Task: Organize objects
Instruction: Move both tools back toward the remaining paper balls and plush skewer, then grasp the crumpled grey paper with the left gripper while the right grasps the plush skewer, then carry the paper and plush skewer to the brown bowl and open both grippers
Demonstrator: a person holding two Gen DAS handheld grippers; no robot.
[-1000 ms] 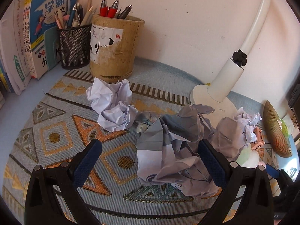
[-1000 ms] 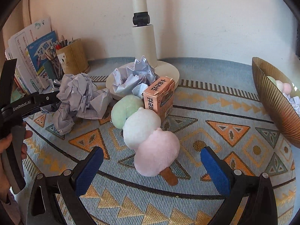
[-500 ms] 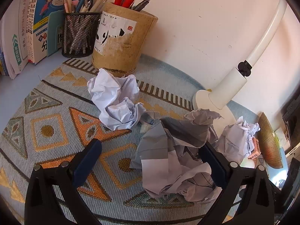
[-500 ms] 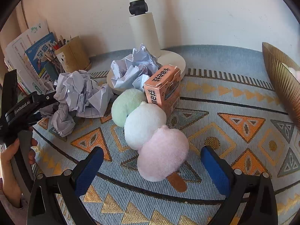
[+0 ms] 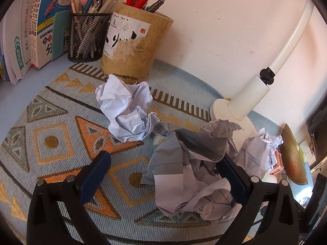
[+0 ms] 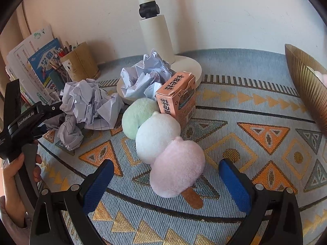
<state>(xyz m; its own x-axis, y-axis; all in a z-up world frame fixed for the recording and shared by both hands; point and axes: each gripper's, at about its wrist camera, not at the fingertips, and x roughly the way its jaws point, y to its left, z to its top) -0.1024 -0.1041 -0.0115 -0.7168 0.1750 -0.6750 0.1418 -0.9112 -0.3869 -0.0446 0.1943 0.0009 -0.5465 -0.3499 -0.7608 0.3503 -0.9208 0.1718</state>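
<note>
Left gripper (image 5: 163,175) is wide open, holding nothing. The paper wad (image 5: 190,173) sits on the mat (image 5: 51,143), off-centre, right up against the right finger, so closing needs a nudge right. Right gripper (image 6: 165,180) gapes empty around the plush (image 6: 161,140).

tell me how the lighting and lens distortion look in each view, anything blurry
Left wrist view: warm pinkish light on the wall, fisheye bending the lamp arm, black vignette corners, crumpled paper sharp. Right wrist view: cooler, even light, soft shadow under the plush skewer, mat lines curved; no blur.
</note>
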